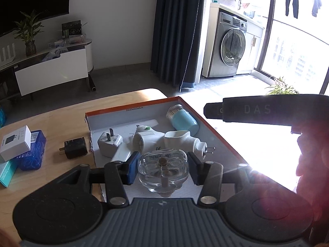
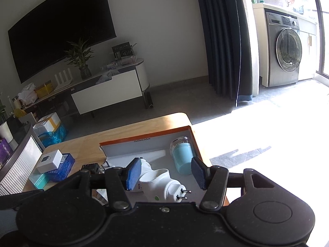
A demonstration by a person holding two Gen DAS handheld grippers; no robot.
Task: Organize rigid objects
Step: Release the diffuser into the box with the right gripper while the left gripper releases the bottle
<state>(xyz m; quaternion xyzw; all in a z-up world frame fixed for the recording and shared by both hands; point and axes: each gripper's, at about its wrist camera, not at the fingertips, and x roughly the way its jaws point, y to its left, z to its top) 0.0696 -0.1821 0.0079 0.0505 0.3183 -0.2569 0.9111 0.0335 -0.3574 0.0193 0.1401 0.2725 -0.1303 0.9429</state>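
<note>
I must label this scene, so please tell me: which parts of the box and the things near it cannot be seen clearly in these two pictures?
- Left wrist view: the orange-edged box has its right side washed out by sun glare; its near edge is hidden behind the left gripper and glass bottle.
- Right wrist view: the black plug is mostly hidden behind the right gripper.
- Both views: the white carton print is too small.

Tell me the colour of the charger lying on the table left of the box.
Black: the charger shows best in the left wrist view.
</note>
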